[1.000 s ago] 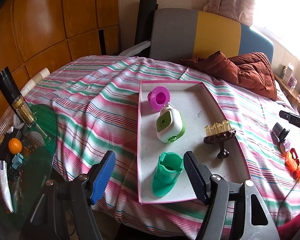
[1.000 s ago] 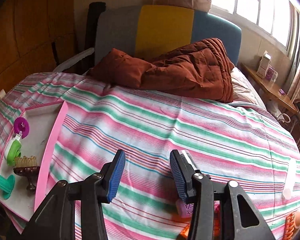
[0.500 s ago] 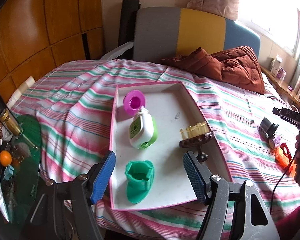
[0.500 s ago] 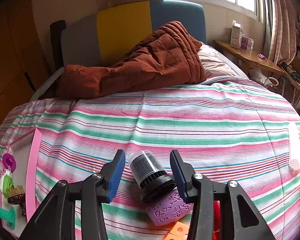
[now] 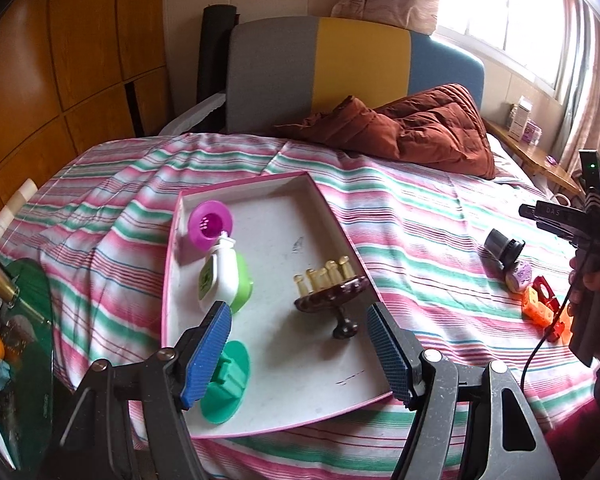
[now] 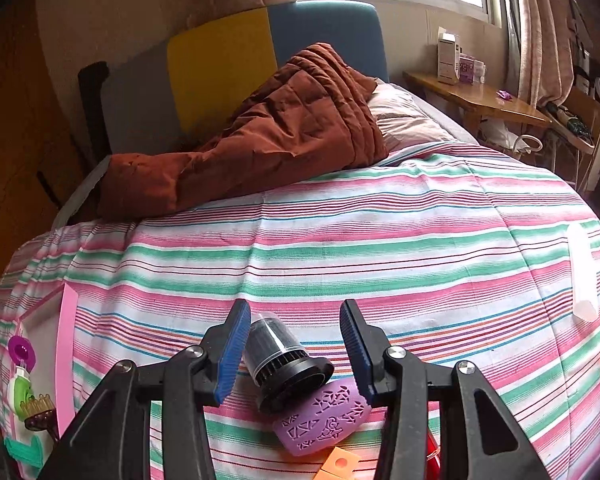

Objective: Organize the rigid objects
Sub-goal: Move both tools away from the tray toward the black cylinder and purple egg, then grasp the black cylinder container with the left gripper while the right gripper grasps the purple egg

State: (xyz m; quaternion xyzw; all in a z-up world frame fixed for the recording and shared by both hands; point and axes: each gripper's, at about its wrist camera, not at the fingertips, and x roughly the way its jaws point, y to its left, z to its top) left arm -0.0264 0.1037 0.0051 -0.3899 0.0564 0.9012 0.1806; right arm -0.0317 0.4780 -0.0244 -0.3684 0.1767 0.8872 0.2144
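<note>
Movement first: a second ago my right gripper (image 6: 294,350) looked over bare striped bedspread (image 6: 380,248), and now it has swung round so the black ribbed cylinder with a clear plastic cap (image 6: 278,354) lies between its blue pads. The jaws stand spread, at the same width as before; the left-hand pad sits just beside the clear cap, the right-hand pad well clear of it, and I cannot tell whether there is any contact (I judge nothing is pinched yet). The cylinder lies on its side on the bedspread, its flared black end against a purple patterned block (image 6: 324,416), with small orange pieces (image 6: 340,464) just below.

My left gripper (image 5: 300,344) has shifted too: the shallow pink-rimmed white tray (image 5: 328,208) now sits more centrally under it. Its jaws stay wide and empty, hovering over the tray's near end, where a green plastic stand (image 5: 226,376) lies partly behind the left-hand pad. A magenta cup (image 5: 211,224), a white-and-green bottle (image 5: 222,276) and a brown brush with amber bristles (image 5: 332,292) already rest in the tray.

For the task, this reads as the next pick lined up: the cylinder looks like the next piece bound for the tray.
</note>
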